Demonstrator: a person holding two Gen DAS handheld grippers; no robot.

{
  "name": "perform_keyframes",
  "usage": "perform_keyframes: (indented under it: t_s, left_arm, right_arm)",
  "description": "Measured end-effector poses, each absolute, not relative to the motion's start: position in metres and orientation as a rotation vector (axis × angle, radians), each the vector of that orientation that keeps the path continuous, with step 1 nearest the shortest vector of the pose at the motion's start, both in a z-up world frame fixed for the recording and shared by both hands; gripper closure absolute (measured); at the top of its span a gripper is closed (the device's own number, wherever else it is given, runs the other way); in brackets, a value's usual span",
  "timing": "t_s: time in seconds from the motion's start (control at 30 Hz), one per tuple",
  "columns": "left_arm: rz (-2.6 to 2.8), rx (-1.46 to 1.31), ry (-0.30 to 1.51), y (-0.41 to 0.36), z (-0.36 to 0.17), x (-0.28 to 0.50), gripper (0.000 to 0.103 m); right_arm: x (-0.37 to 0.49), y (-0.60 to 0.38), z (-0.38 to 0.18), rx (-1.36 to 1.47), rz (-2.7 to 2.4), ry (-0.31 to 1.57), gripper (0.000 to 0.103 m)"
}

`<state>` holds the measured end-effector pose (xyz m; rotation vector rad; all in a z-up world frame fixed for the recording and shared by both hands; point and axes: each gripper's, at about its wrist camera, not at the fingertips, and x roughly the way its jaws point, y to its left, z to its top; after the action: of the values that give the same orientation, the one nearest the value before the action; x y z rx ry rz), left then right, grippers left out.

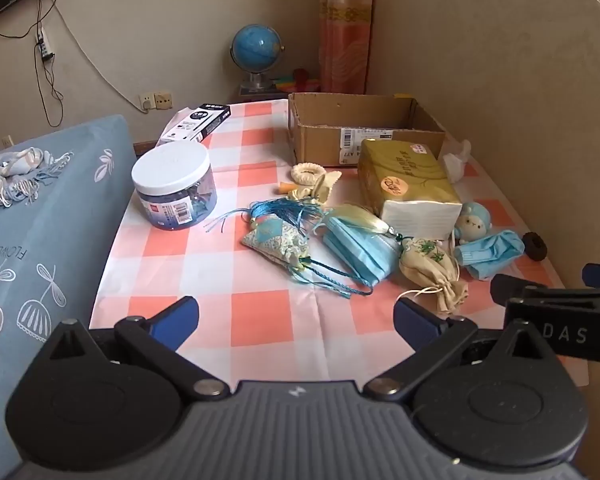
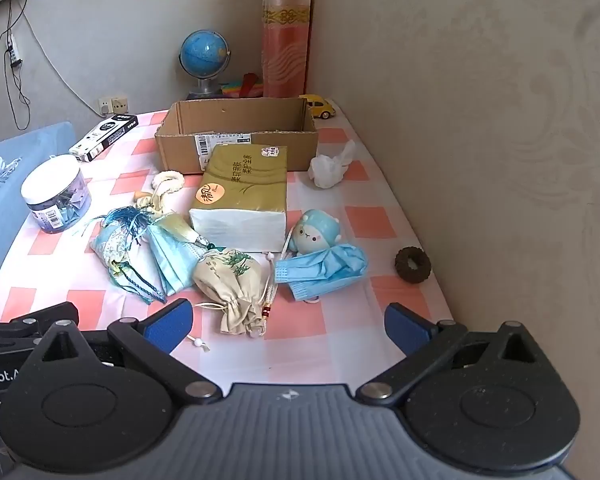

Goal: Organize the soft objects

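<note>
Both the left gripper [image 1: 296,316] and the right gripper [image 2: 288,322] gape wide, holding nothing; the beige drawstring pouch [image 2: 230,286] lies just beyond the right one, slightly left, neck nearward; the cardboard box [image 2: 236,136] sits far behind.

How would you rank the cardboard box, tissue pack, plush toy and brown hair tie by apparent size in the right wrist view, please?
1. cardboard box
2. tissue pack
3. plush toy
4. brown hair tie
</note>
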<state>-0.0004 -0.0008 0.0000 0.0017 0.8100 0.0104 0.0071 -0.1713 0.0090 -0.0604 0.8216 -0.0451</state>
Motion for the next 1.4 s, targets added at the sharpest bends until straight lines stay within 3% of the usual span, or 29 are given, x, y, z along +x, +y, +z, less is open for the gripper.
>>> perform_keyframes:
  t_s: [1.4]
  left_arm:
    - [-0.017, 0.009, 0.802, -0.0040, 0.0064, 0.0018, 0.000]
  right_arm:
    - [0.0087, -0.1749, 0.0155, -0.066, -0.049, 0.811, 0.000]
